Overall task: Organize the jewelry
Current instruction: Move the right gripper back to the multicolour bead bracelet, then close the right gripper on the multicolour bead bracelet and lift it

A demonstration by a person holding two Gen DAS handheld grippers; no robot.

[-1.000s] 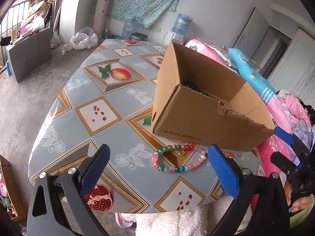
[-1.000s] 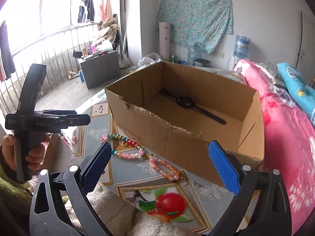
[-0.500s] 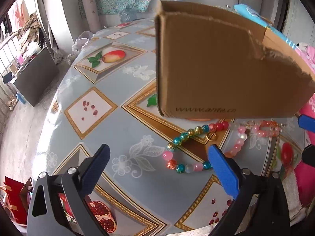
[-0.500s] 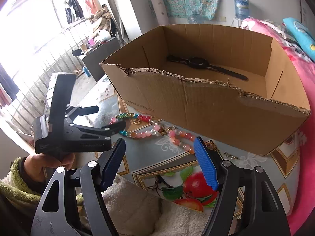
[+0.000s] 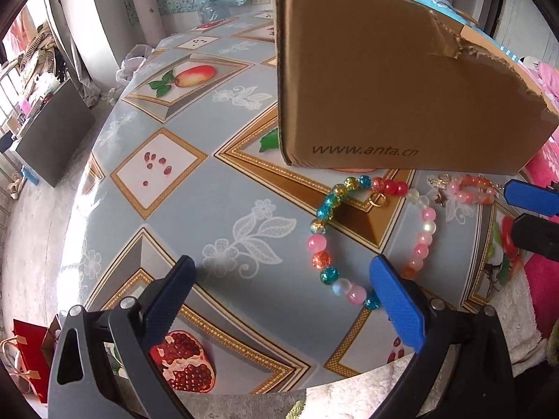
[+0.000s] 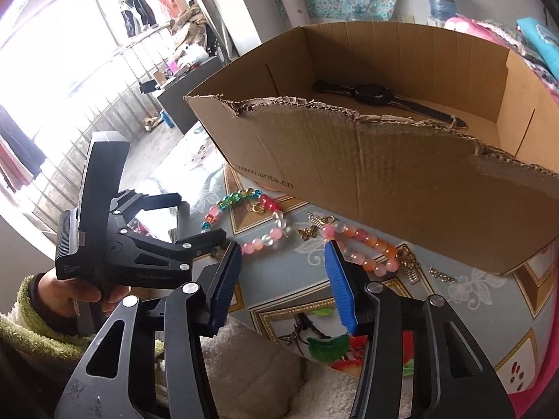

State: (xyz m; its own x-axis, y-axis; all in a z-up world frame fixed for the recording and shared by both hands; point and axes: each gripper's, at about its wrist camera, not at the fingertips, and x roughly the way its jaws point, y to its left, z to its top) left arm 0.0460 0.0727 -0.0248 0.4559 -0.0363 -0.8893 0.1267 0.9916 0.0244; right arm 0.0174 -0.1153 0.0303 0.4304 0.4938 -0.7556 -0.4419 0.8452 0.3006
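Only our right view shows the watch (image 6: 375, 95) lying lengthwise in the box (image 6: 401, 174); left tool (image 5: 283, 300) wide, right tool (image 6: 283, 279) closing, empty, above the bracelets (image 6: 363, 244).

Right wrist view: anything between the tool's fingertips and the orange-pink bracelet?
Nothing: the orange-pink bracelet lies just past the closing right tool, nothing gripped yet; only tablecloth between, seen in the right wrist view.
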